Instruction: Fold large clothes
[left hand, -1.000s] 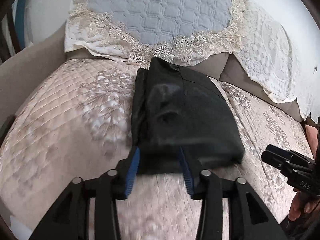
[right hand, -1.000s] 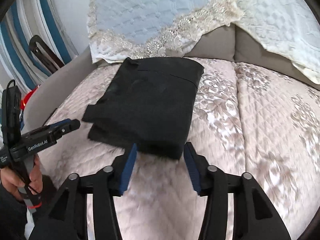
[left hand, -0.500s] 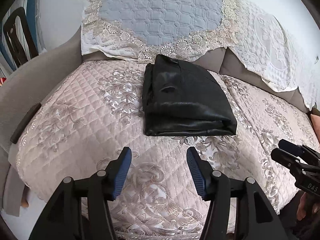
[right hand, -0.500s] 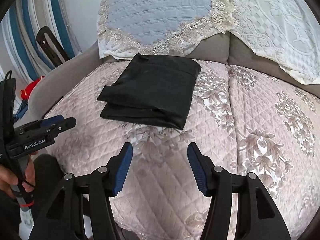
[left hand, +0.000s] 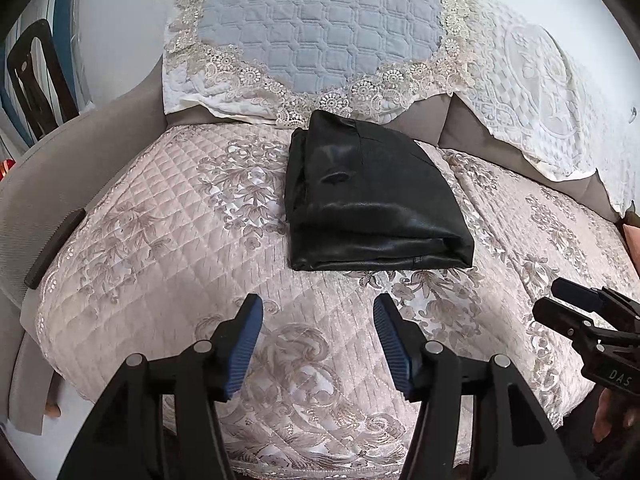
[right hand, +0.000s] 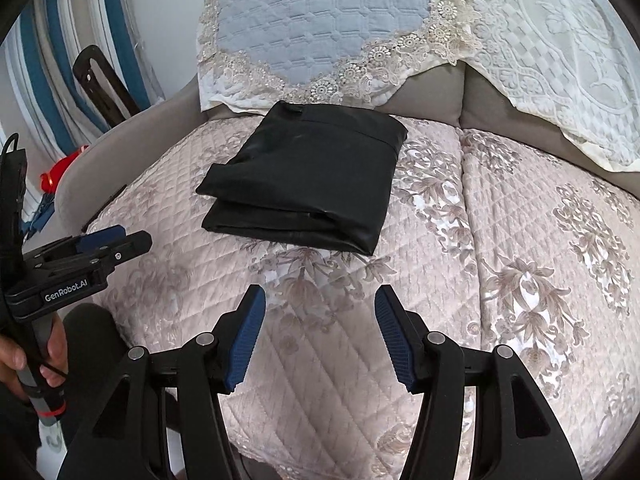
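The black, slightly shiny garment [left hand: 372, 196], folded into a thick rectangle, lies on the pink quilted cover with a floral pattern [left hand: 160, 232] that is spread over the grey sofa [left hand: 60, 168]. Its far edge is close to the backrest, just below the pale blue quilted throw with a beige lace border [left hand: 320, 28]. A white lace cloth [right hand: 560, 48] hangs over the backrest beside this throw.

The left gripper [left hand: 318, 344] is in front of the garment and apart from it. Its jaws have just been opening; now they stand wide with only the cover visible between the blue pads. The right gripper [right hand: 320, 332] has also just been opening, holds nothing, and does not touch the garment.
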Motion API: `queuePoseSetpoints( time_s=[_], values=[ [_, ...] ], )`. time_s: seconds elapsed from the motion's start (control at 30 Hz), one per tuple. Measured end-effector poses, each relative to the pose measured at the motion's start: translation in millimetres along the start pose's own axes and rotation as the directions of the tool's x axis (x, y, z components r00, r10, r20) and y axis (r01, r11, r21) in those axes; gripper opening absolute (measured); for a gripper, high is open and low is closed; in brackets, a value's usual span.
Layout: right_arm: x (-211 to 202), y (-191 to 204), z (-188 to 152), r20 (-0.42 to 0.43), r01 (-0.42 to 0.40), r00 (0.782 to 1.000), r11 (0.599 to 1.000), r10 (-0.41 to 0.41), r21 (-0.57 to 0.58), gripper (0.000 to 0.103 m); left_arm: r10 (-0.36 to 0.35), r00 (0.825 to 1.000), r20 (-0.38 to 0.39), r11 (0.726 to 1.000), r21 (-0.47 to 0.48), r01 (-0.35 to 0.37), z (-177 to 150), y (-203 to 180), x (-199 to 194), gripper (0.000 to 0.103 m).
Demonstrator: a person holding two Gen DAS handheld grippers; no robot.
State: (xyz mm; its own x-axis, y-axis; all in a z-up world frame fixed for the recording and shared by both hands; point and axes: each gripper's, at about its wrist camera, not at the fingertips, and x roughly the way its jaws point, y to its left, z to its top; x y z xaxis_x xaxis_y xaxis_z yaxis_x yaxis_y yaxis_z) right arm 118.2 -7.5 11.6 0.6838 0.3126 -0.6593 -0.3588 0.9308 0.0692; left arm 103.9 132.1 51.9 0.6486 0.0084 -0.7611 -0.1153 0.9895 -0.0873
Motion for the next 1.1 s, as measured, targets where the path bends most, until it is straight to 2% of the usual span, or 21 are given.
queuePoseSetpoints(
  time_s=[1.1],
  values=[
    [1.4,5.1,-0.6,-0.003,-0.005,1.0,1.0,0.005,-0.014,0.058,0.032,0.999,-0.022,0.999,-0.002,-0.032,-4.2,-2.5,2.9,0.06]
  ],
)
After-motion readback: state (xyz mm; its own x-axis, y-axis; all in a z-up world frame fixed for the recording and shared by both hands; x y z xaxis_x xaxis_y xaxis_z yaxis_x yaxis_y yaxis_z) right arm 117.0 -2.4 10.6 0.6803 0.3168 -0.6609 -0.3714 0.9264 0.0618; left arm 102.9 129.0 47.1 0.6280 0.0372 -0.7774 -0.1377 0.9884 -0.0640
